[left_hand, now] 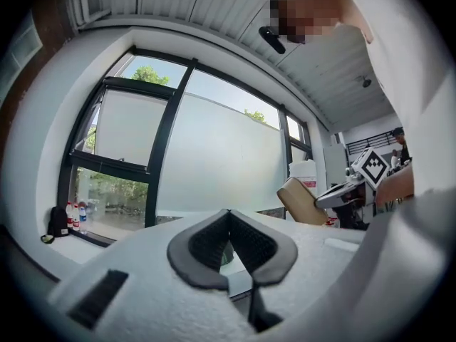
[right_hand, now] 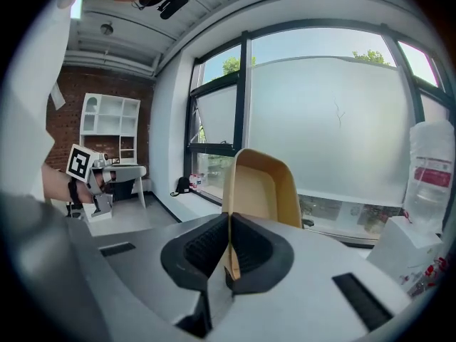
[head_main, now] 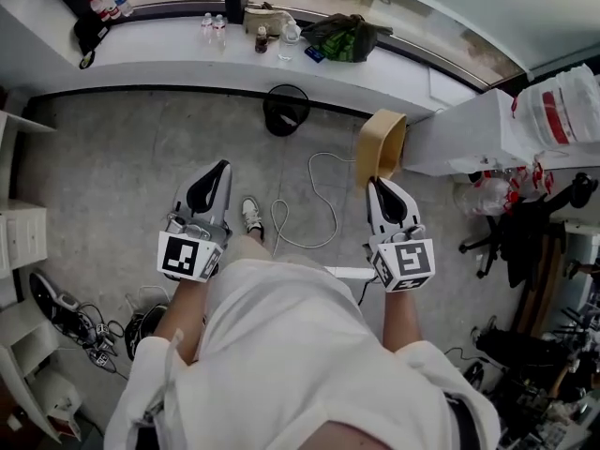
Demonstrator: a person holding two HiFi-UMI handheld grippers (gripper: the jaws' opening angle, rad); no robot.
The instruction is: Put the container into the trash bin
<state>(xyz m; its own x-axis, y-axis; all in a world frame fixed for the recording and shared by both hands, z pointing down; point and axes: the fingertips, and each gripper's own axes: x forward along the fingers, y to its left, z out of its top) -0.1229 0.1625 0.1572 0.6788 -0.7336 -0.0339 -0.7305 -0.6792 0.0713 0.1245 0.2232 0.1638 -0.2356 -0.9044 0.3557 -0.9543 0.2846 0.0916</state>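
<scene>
The container (head_main: 382,146) is a tan, shallow paper tray held on edge over the grey floor. My right gripper (head_main: 375,184) is shut on its near rim. In the right gripper view the container (right_hand: 261,188) stands upright, its rim pinched between the black pads (right_hand: 248,246). My left gripper (head_main: 223,167) is shut with nothing in it, held level to the left of the container and apart from it. A round black trash bin (head_main: 286,109) stands on the floor by the window ledge, ahead of and between the two grippers. The left gripper view shows the container (left_hand: 302,201) off to its right.
The white window ledge (head_main: 169,54) carries bottles (head_main: 214,26) and a green bag (head_main: 342,37). A white cable (head_main: 319,204) loops on the floor. At the right stand a white counter (head_main: 469,134), a large water jug (head_main: 567,111) and a black chair (head_main: 525,232). At the left are white shelves (head_main: 19,242).
</scene>
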